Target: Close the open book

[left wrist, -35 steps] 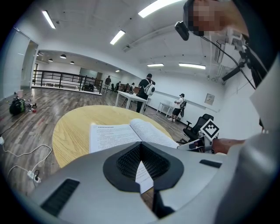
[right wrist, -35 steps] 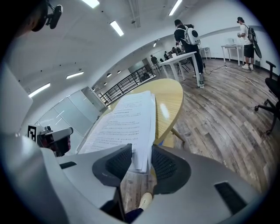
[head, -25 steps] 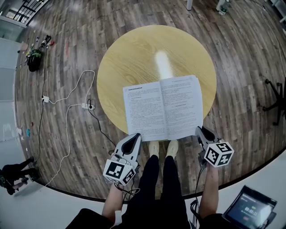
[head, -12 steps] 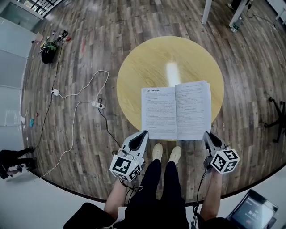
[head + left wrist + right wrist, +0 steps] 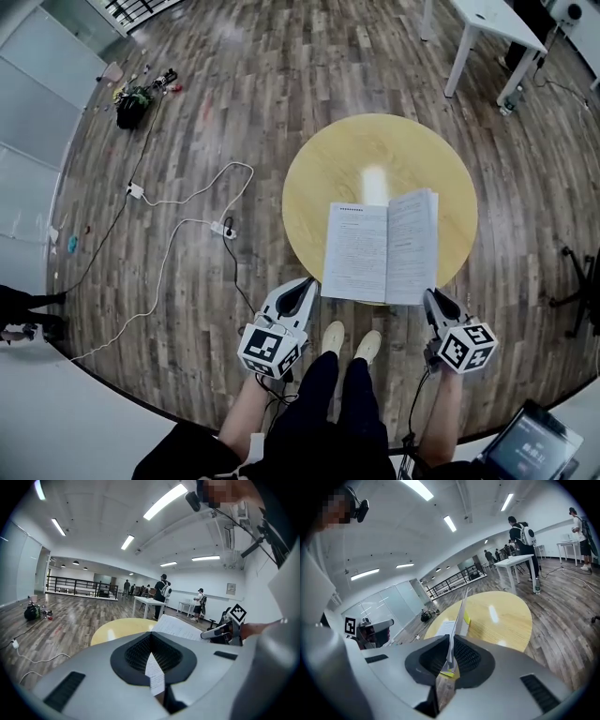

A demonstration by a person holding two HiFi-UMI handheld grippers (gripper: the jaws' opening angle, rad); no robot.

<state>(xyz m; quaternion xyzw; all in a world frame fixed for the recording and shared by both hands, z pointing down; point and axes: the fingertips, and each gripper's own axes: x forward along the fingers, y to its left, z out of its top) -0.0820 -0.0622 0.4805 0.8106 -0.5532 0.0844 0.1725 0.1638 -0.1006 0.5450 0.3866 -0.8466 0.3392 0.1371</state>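
An open book (image 5: 380, 246) with white printed pages hangs over the near edge of the round yellow table (image 5: 347, 159), held at its two near corners. My left gripper (image 5: 305, 286) is shut on the left page's near corner; in the left gripper view the sheet (image 5: 154, 677) sits pinched between the dark pads (image 5: 136, 653) of that gripper (image 5: 152, 644). My right gripper (image 5: 431, 298) is shut on the right pages, which stand almost edge-on (image 5: 459, 616) between the jaws of the gripper (image 5: 451, 644). The right half tilts up more steeply than the left.
White cables and a power strip (image 5: 223, 228) lie on the wood floor to the left, with a black bag (image 5: 131, 108) farther off. A white table (image 5: 487, 28) stands at the top right, and a tablet (image 5: 534, 450) sits at the bottom right. The person's shoes (image 5: 330, 336) are under the book's near edge.
Both grippers have risen, bringing the book's near edge up with them. The right half now stands steeper, so the book looks narrower. The head view has swung left and pulled back.
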